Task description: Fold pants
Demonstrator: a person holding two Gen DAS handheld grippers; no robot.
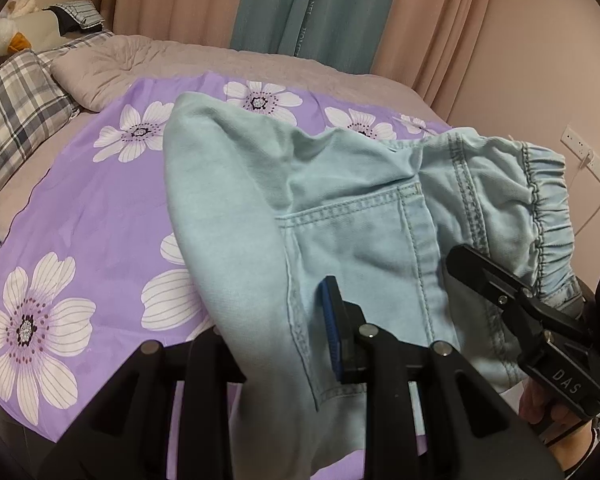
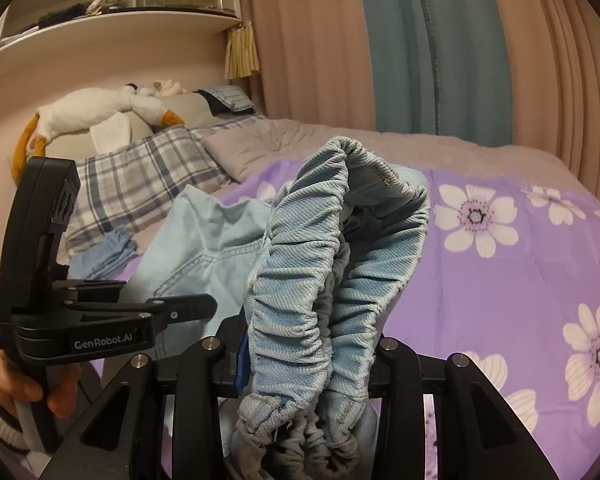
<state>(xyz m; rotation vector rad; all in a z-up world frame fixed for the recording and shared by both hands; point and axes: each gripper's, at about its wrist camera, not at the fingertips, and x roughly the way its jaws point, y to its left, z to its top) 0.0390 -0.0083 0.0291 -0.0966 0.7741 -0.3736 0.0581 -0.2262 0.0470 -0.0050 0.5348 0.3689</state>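
Left tongs (image 1: 283,332) clenched on the pants (image 1: 340,208) near the pocket side; right tongs (image 2: 308,364) grasping the elastic waistband (image 2: 328,280). Pants hang lifted over the floral sheet (image 1: 99,216) on the bed, probably still unfolded; folding remains.

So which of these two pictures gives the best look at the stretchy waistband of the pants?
The right wrist view: the gathered elastic waistband fills the middle, bunched in the right hand-held gripper, ribbing sharp. The left wrist view shows only a curved stretch of the waistband at the far right, partly behind that hand-held gripper.
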